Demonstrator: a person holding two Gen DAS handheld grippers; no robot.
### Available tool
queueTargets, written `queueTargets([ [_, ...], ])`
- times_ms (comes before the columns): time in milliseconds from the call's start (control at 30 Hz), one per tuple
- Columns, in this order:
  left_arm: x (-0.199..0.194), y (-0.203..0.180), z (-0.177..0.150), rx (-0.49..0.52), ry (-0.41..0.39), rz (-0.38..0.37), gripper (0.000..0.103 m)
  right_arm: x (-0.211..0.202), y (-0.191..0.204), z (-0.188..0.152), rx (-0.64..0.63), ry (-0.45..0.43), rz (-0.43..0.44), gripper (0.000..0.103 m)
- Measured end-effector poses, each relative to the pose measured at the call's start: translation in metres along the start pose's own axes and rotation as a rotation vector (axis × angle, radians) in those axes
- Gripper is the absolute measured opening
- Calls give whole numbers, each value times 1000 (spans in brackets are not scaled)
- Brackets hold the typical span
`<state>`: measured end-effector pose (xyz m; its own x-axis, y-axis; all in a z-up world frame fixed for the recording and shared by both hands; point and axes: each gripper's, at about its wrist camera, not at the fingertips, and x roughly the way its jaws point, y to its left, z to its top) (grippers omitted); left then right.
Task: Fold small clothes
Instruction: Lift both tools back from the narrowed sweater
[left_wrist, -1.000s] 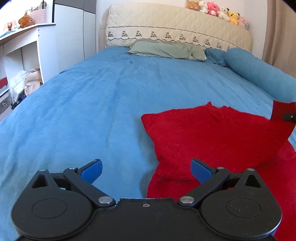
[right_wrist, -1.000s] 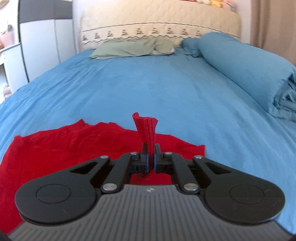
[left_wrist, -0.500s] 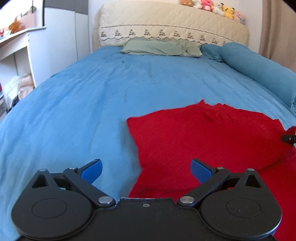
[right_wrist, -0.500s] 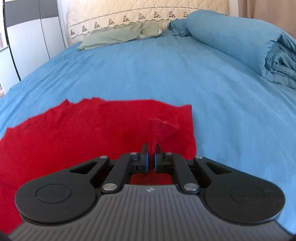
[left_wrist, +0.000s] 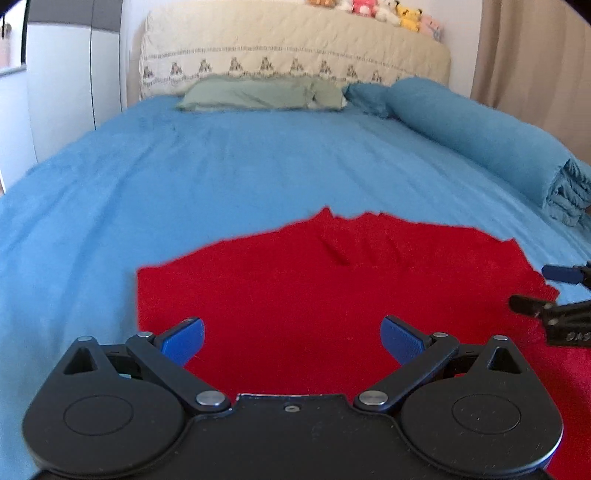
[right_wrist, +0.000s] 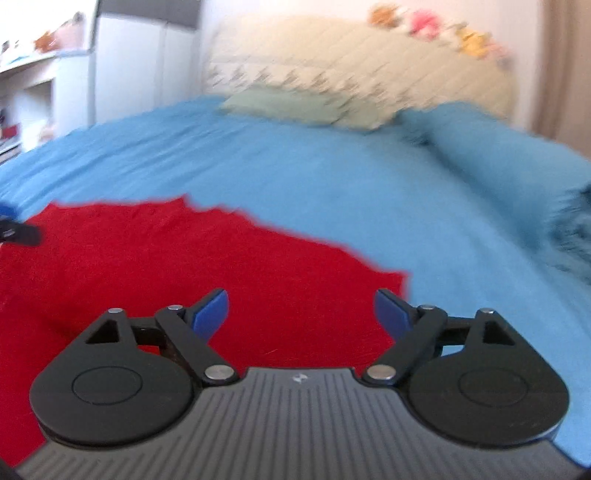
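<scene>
Released a moment ago, the corner that the right gripper (right_wrist: 301, 310) had pinched and lifted now lies flat again, and its jaws stand wide apart with nothing between them. The left gripper (left_wrist: 291, 339) is spread wide too and holds nothing; both hover low over the near part of the red cloth (left_wrist: 332, 295).

That cloth lies spread on the blue bed (left_wrist: 240, 177), one layer folded over another as far as the left view shows — the right view is blurred, so the fold line there is hard to place. Its far edge is ragged, with small creases near the middle.

It looks like a light, soft knit: limp, likely to sag and drag once raised, not slippery, not fragile. Best taken by a corner or along an edge, one gripper at each end — pinching both layers together, so the fold does not slide open.
</scene>
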<state>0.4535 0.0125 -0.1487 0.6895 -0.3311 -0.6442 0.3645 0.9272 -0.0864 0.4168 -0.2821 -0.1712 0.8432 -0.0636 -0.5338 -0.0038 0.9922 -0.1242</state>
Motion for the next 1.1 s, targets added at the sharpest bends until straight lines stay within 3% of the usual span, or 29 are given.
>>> queueTargets([
  [100, 19, 14, -9, -43, 64, 16, 103, 23, 3, -12, 13, 70, -17, 103],
  [233, 23, 19, -18, -24, 44, 12, 103, 30, -18, -30, 158, 66, 28, 103],
  [367, 27, 14, -15, 17, 75, 36, 103, 29, -22, -31, 162, 78, 49, 103],
  [467, 11, 12, 2, -12, 108, 70, 103, 20, -24, -27, 142, 84, 61, 103],
  [533, -12, 6, 15, -34, 56, 80, 103, 1, -27, -17, 150, 57, 55, 103],
  [633, -80, 0, 31, -87, -77, 107, 103, -50, -34, 3, 157, -40, 58, 103],
  [733, -143, -6, 38, -132, -125, 126, 103, -118, -46, 20, 181, -130, 66, 103],
  [900, -244, -23, 18, -89, -112, 224, 103, -237, -55, 29, 155, -223, 17, 103],
  [1100, -305, -43, -56, -54, -12, 241, 103, -336, -57, -1, 156, -156, 25, 103],
])
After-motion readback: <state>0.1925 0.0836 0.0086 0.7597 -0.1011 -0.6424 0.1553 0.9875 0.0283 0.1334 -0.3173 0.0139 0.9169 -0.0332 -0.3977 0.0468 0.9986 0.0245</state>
